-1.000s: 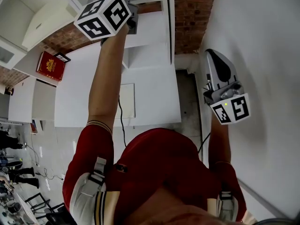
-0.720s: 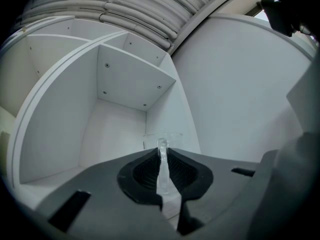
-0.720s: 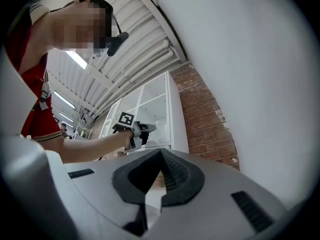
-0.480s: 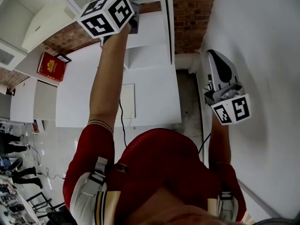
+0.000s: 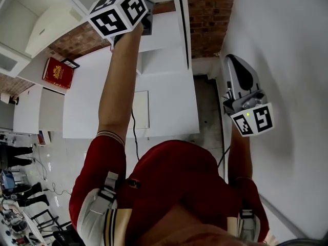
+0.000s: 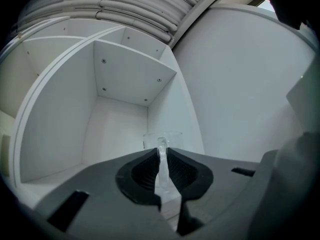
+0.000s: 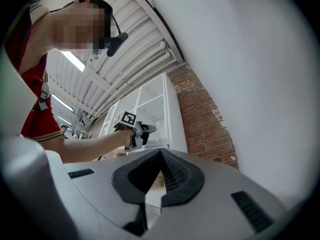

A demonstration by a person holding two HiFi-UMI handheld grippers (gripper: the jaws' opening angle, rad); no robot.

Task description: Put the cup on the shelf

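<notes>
The left tool [image 6: 161, 153] is clamped on the thin wall of a clear cup [image 6: 163, 139]. It holds the cup upright at the mouth of a white shelf [image 6: 122, 81] compartment. I cannot tell whether the cup's base touches the shelf floor. The right tool [image 7: 159, 159] has its jaws pressed together with nothing between them, close beside a white wall [image 7: 250, 64].

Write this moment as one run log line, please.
left claw: shut on cup | cup: clear, raised, facing shelf | right claw: shut, empty, beside wall
</notes>
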